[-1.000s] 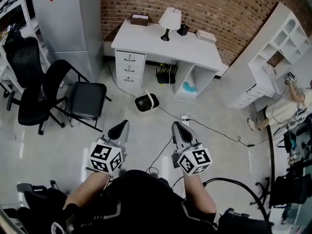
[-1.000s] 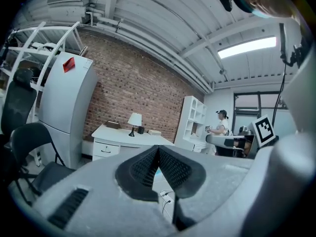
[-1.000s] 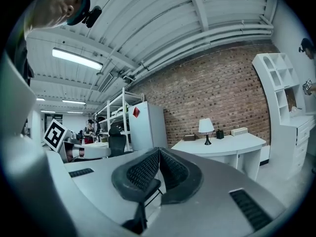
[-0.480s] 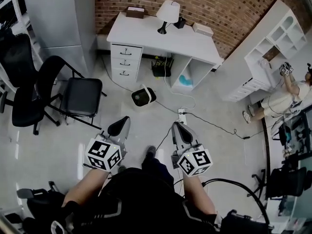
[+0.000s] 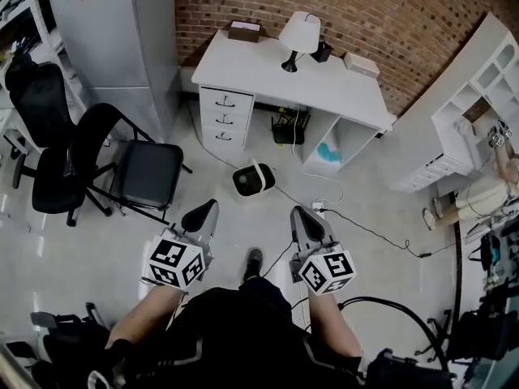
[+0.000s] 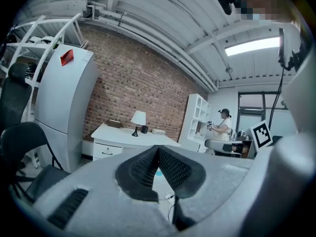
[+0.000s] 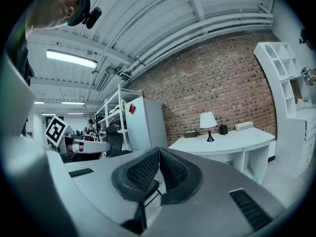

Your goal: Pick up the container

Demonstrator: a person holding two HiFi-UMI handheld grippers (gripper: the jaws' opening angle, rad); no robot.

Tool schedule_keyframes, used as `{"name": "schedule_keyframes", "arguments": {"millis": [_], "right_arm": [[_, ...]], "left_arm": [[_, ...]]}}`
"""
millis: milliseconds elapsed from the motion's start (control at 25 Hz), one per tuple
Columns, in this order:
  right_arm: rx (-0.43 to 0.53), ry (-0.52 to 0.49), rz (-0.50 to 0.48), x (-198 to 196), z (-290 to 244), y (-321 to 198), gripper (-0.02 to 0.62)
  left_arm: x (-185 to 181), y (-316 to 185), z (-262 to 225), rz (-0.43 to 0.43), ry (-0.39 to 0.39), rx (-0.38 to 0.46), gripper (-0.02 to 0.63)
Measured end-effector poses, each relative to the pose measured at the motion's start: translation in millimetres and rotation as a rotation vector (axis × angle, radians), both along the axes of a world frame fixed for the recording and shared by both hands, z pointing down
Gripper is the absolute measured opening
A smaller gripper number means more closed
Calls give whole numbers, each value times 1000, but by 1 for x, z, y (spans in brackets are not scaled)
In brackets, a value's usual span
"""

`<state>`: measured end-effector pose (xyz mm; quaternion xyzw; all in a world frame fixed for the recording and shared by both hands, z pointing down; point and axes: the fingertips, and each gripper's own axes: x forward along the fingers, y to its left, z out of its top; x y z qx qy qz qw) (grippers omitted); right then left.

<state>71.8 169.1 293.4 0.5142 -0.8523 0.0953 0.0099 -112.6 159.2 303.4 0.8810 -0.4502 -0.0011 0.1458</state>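
A small round white and black container (image 5: 253, 178) with a handle sits on the floor in front of the white desk (image 5: 268, 67). In the head view both grippers are held side by side above the floor, well short of it. The left gripper (image 5: 200, 215) is shut with nothing in it. The right gripper (image 5: 304, 221) is also shut and empty. In the left gripper view the black ribbed pads (image 6: 170, 167) meet at the tip. The right gripper view shows its pads (image 7: 143, 171) closed together the same way. Neither gripper view shows the floor container.
On the desk stand a lamp (image 5: 300, 35), a brown box (image 5: 243, 31) and a white box (image 5: 362, 63). A grey cabinet (image 5: 122, 39) and black chairs (image 5: 146, 173) are at the left. Cables and a power strip (image 5: 318, 209) cross the floor. Another person (image 5: 486, 189) stands by white shelves (image 5: 478, 96).
The whole view has shifted: desk and floor container sit lower and further right than half a second ago. A shoe now shows between the arms. Both grippers stay shut.
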Motion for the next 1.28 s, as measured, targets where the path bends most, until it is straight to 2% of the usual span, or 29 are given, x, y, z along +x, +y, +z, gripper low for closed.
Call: {"name": "schedule_keyframes", "arguments": {"millis": [360,560,840,1120,1280], "right_arm": [[-10,-29,-64,48,8,-95,8],[-40,-18,-76,78,21,-136,8],[-57,-21,-86,130,25,-183,8],[-30,-45,-151,135,14,-207,8],[-42,-43,-156,125,20,-223,8]], "left_arm": [[47,-88,10,-49,-34,-42,9],[73,-126,4,-70,11,-82,9],[117,-175,3,-82,-91,-60,9],[137,-194,8,-93,-126,-62,9],[133,-206,11,-102,-122,-57,9]]}}
